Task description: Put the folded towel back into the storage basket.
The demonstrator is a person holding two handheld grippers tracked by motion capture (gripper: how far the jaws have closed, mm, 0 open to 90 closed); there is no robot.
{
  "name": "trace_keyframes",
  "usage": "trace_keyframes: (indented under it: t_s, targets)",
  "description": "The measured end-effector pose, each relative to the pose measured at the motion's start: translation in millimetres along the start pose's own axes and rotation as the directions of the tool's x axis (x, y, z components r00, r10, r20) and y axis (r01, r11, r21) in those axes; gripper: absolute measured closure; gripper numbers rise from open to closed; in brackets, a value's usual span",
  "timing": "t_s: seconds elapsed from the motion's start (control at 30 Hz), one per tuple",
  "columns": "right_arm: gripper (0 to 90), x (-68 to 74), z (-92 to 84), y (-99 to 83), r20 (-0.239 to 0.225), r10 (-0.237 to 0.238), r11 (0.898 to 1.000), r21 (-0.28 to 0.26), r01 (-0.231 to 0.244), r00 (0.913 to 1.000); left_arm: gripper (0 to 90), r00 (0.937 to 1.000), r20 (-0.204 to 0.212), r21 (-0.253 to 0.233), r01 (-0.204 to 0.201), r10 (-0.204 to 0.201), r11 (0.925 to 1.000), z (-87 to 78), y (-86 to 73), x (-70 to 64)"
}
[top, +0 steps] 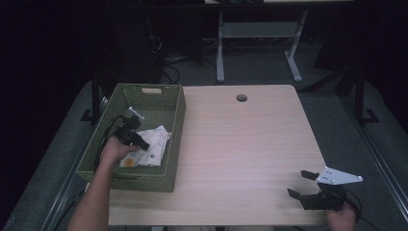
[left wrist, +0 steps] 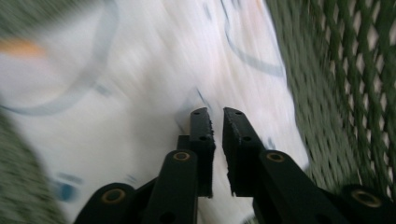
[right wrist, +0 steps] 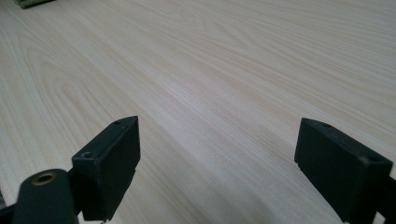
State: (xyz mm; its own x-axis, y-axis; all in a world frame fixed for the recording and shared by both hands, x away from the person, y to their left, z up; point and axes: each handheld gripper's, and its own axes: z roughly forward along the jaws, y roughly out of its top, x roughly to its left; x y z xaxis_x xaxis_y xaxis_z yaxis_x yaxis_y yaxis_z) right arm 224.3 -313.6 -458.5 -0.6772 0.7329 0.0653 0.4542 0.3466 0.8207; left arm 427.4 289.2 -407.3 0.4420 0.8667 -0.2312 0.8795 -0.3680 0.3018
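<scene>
Your left gripper [left wrist: 215,116], jaws nearly pressed together on a thin fold of the white packet [top: 153,144] lying beneath it in the green basket [top: 175,139] (mesh wall just beside it), could lose that slight pinch if you lift quickly.

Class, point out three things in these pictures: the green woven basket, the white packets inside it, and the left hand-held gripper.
green woven basket [top: 176,126]: high view, on its right wall.
white packets [top: 156,139]: high view, on the top packet's middle.
left hand-held gripper [left wrist: 215,114]: left gripper view, midway between its nearly closed fingertips.
</scene>
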Motion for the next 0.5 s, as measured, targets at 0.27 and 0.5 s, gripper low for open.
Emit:
trace_keyframes:
  t_s: [0.27,0.5]
  targets:
    - [13.6,-2.0,-0.9,-0.2,0.004,0.007,1.000,-0.008,-0.007,1.0000,85.4,0.9977,-0.068,0.080,0.000,0.005,0.9968,21.4,11.0,9.0]
    - [13.7,-1.5,0.5,0.2,-0.006,0.000,1.000,-0.003,0.000,1.0000,83.1,0.9958,-0.092,0.026,0.006,-0.004,0.9996,10.4,11.7,13.8]
